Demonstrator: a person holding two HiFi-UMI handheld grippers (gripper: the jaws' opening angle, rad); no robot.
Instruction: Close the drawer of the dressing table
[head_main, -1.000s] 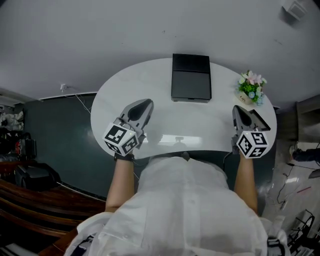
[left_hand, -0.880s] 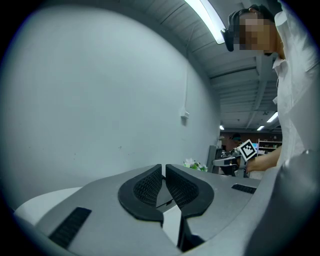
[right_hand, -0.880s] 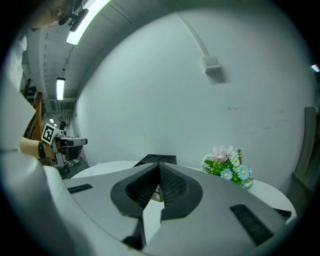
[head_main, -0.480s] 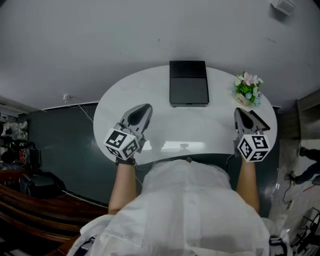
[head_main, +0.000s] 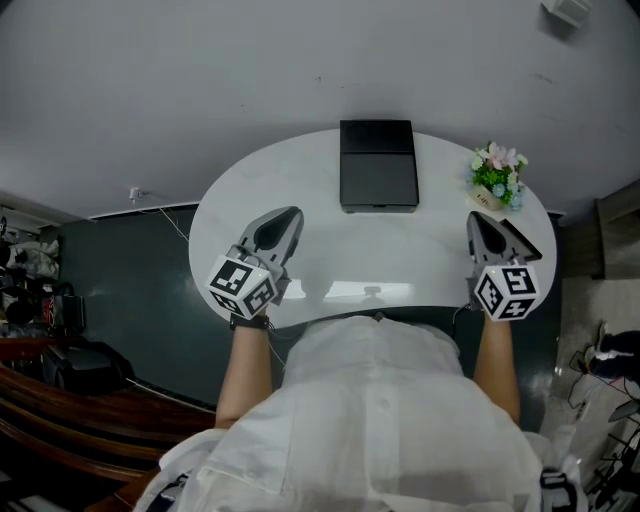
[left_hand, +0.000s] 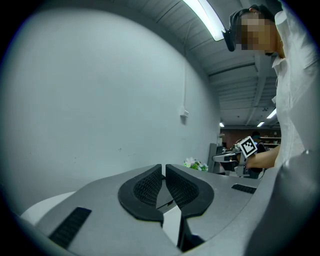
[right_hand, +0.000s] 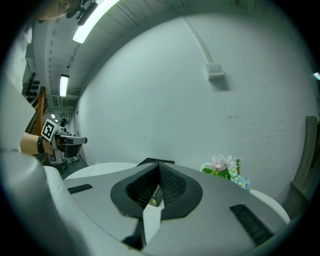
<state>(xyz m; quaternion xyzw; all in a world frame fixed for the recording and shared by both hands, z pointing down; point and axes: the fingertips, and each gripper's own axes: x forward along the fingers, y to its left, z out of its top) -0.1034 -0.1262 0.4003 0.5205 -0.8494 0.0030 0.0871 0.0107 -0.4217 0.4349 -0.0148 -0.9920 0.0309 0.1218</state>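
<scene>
The dressing table (head_main: 330, 250) is a white oval top against a grey wall. Its drawer shows in no view; the table's front edge is hidden by the person's white-shirted torso. My left gripper (head_main: 285, 215) hovers over the left front of the top, shut with nothing between its pads (left_hand: 150, 182). My right gripper (head_main: 476, 222) hovers over the right front edge, just short of the flowers, also shut and empty (right_hand: 159, 166). Both point towards the wall, close to level.
A flat black box (head_main: 378, 163) lies at the back middle of the top. A small pot of flowers (head_main: 496, 176) stands at the back right. Dark floor and clutter (head_main: 60, 340) lie to the left, and a cable (head_main: 165, 210) runs down beside the table.
The head view has shifted slightly, so the table sits a bit higher in the picture. Both grippers keep their places over the top and stay shut.
</scene>
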